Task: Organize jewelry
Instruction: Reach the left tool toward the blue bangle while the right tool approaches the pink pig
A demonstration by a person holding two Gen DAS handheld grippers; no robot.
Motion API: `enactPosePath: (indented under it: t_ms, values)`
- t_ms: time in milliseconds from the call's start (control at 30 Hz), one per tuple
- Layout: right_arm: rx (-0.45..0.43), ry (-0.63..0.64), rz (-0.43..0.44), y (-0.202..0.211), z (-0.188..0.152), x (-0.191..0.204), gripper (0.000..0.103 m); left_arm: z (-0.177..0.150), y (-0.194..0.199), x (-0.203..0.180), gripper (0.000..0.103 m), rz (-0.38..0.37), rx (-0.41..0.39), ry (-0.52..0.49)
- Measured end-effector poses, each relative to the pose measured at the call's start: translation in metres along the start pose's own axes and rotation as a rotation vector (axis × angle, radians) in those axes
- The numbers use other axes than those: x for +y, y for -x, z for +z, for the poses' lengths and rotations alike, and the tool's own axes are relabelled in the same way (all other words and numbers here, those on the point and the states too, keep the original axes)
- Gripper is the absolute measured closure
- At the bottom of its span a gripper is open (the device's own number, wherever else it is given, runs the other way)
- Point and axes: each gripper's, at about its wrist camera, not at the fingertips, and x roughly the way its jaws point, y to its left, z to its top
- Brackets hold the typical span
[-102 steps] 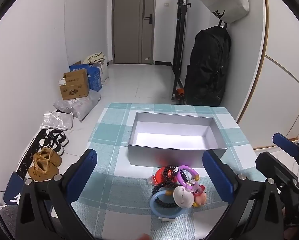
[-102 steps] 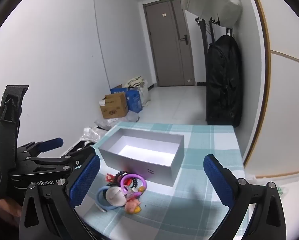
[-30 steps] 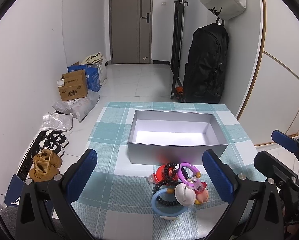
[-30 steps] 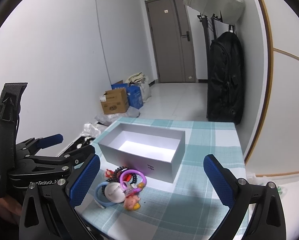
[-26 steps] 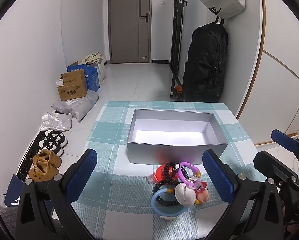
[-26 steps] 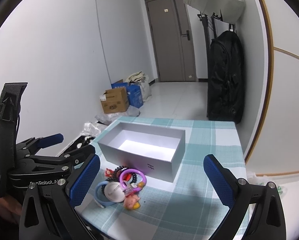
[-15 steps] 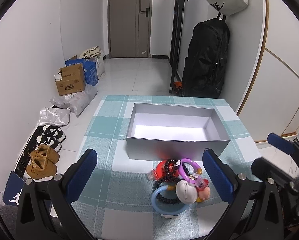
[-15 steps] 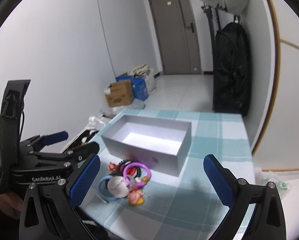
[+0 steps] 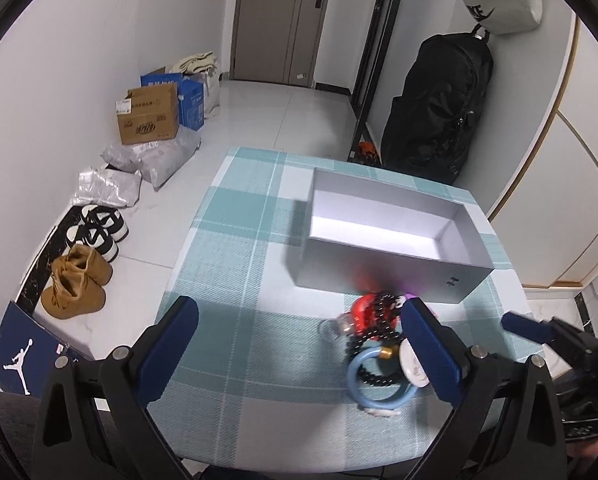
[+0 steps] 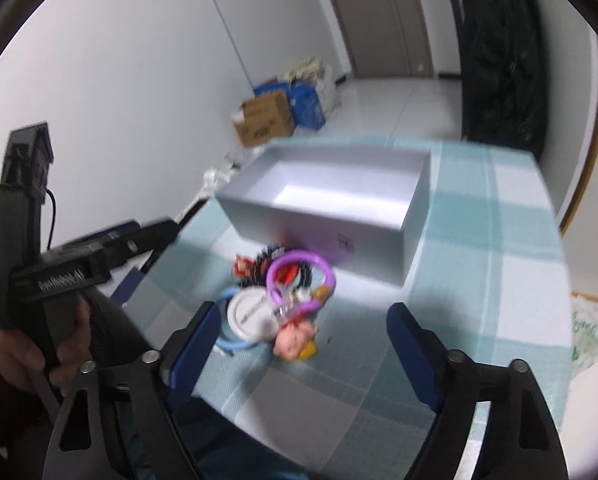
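1. Since half a second ago, the right claw has been lowered toward the jewelry pile, jaws wide apart, nothing held.
2. The left claw, equally spread and empty, has been swung left of the pile.
3. The pile lies on the worktop, just near of the empty box; a first pick-up is judged imminent.

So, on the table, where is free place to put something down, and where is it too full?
The checked tablecloth is bare left of the grey box, out to the table's left edge. In the right wrist view the cloth is also bare right of the box. It is crowded just in front of the box, where the jewelry pile lies.
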Motion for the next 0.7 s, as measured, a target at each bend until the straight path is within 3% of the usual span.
enactPosePath:
  t_ms: [67, 300, 400, 533, 633, 700]
  values:
    - [0.042, 0.005, 0.009, -0.009, -0.003, -0.001, 0.03, 0.0, -0.003, 0.006, 0.004, -0.006, 0.017, 0.012]
    - [0.122, 0.05, 0.004, -0.03, -0.009, 0.005, 0.039, -0.006, -0.01, 0.012, 0.004, -0.038, 0.08, 0.015]
    - [0.155, 0.061, 0.006, -0.039, -0.011, 0.006, 0.05, -0.007, -0.01, 0.014, 0.004, -0.046, 0.091, 0.011]
    - [0.161, 0.074, -0.004, -0.043, -0.01, 0.005, 0.057, -0.01, -0.012, 0.013, 0.004, -0.052, 0.107, -0.005]
    - [0.163, 0.06, -0.001, -0.044, -0.01, 0.003, 0.075, -0.012, -0.013, 0.012, 0.004, -0.055, 0.12, -0.023]
    - [0.167, 0.035, 0.02, -0.043, -0.01, 0.0, 0.075, -0.014, -0.014, 0.012, 0.004, -0.053, 0.128, -0.031]
